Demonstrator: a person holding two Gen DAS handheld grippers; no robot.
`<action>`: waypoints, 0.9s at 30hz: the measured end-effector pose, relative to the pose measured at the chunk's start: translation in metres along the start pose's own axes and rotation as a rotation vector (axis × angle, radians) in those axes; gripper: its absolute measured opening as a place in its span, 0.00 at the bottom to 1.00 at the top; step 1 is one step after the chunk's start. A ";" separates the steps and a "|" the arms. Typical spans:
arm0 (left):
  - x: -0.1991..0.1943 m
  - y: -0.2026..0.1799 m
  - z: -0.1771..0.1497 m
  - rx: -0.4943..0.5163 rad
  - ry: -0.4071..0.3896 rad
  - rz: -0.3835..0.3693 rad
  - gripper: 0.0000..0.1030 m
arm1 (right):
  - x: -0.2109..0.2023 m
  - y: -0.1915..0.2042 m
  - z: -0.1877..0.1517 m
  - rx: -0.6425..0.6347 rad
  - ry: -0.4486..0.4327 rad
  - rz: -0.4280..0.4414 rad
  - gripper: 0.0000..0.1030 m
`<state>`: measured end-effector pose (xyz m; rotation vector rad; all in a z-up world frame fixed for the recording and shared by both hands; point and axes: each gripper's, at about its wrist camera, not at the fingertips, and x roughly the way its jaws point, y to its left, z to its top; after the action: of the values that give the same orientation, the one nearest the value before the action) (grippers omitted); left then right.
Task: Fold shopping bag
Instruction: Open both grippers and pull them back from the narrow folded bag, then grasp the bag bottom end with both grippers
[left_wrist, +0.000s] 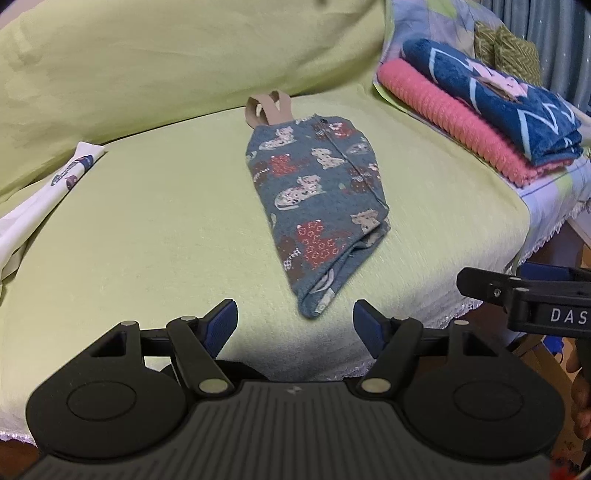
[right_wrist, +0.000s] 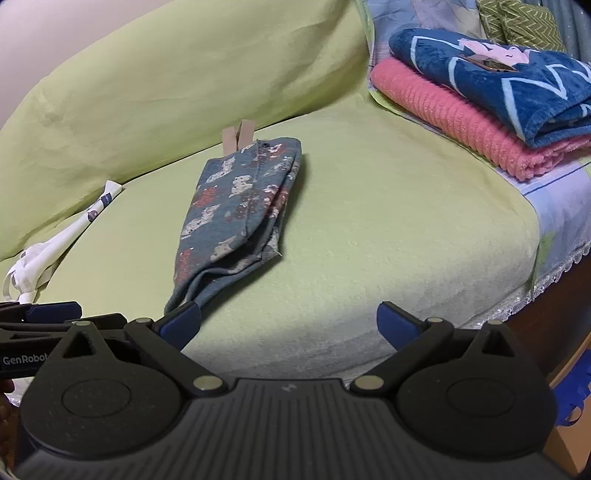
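A blue shopping bag (left_wrist: 317, 199) printed with cats and red hearts lies folded lengthwise into a narrow strip on the green sofa seat (left_wrist: 147, 240); its beige handles (left_wrist: 267, 107) point toward the backrest. It also shows in the right wrist view (right_wrist: 236, 206). My left gripper (left_wrist: 294, 325) is open and empty, just short of the bag's near end. My right gripper (right_wrist: 288, 325) is open and empty, its left fingertip (right_wrist: 183, 321) close to the bag's near corner. The right gripper's side shows in the left wrist view (left_wrist: 524, 295).
A folded pink towel (left_wrist: 454, 118) with a folded blue towel (left_wrist: 491, 92) on top sits at the right on a patterned cover. A white printed cloth bag (left_wrist: 44, 199) lies at the left by the green backrest cushion (left_wrist: 166, 55). The seat's front edge has lace trim (right_wrist: 517, 295).
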<state>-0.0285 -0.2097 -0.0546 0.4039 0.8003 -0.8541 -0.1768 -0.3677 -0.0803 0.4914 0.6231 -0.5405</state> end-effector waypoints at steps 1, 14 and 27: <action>0.002 -0.001 0.000 0.005 0.005 -0.004 0.69 | 0.001 -0.002 0.000 0.003 0.000 0.000 0.98; 0.021 -0.002 -0.027 0.327 -0.101 -0.019 0.67 | 0.020 0.001 -0.007 -0.130 -0.108 0.051 0.98; 0.065 -0.016 -0.069 1.083 -0.232 0.084 0.67 | 0.076 0.062 -0.081 -1.365 -0.443 -0.005 0.78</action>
<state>-0.0470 -0.2112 -0.1488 1.2489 0.0355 -1.1831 -0.1202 -0.2991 -0.1712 -0.8979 0.4359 -0.1215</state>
